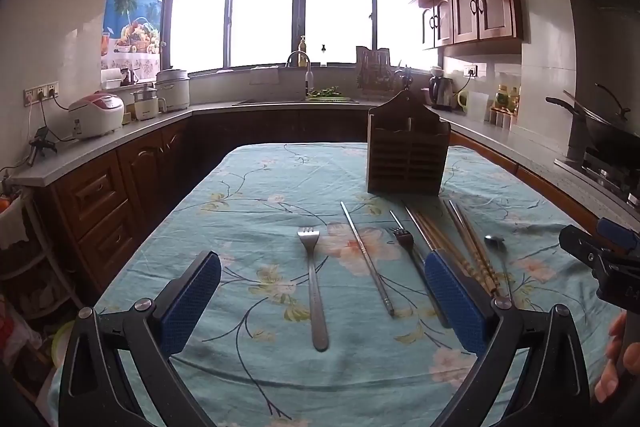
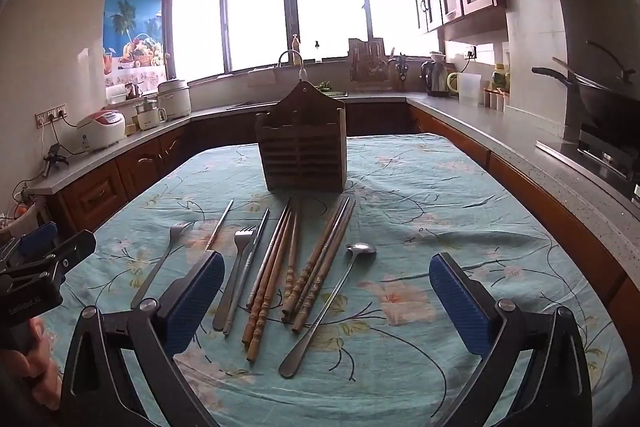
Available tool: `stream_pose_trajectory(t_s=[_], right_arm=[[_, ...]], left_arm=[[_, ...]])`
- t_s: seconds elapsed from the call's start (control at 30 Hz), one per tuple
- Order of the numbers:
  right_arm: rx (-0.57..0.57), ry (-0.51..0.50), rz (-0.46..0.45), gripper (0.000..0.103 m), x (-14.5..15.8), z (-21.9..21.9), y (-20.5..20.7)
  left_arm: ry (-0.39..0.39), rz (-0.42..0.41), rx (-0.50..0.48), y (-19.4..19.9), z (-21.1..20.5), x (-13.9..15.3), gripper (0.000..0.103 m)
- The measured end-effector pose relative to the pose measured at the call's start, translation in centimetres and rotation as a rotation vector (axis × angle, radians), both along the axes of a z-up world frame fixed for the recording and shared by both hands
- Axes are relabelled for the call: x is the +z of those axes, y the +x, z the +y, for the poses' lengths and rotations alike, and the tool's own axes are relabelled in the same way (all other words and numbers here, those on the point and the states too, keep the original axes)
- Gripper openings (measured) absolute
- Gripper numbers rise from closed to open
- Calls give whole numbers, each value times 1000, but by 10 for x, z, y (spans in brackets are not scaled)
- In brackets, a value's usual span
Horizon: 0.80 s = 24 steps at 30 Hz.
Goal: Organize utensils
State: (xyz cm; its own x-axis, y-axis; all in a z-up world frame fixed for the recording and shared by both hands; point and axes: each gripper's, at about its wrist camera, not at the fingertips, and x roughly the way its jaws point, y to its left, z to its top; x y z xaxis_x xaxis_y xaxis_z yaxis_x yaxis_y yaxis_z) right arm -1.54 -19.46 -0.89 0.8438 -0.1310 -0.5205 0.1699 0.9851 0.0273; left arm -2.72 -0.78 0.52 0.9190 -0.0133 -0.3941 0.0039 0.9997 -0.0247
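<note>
bright windows (image 1: 304, 11) wash a kitchen of wooden cabinets (image 1: 472, 7) and grey counters (image 2: 460, 115).

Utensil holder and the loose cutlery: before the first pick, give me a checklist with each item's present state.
1. Left gripper open, holding nothing: ok.
2. Right gripper open, holding nothing: ok.
3. Wooden utensil holder upright on the tablecloth: ok.
4. Holder compartments free of contents: cannot tell, the inside is hidden.
5. Spoon lies apart from the wooden chopsticks, easy to grasp alone: ok.
6. Fork separated from neighbours: not ok, a metal chopstick lies against it.
</note>
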Motion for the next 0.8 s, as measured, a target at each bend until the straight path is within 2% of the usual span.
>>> stream_pose_trajectory(t_s=[0.3,0.8], right_arm=[[4,-50,-49,103,13,7,-12],[14,-38,-112,103,13,9,-19]], left_arm=[[7,1,19,-2,-2,3,102],[21,-39,27,-9,-6,3,102]])
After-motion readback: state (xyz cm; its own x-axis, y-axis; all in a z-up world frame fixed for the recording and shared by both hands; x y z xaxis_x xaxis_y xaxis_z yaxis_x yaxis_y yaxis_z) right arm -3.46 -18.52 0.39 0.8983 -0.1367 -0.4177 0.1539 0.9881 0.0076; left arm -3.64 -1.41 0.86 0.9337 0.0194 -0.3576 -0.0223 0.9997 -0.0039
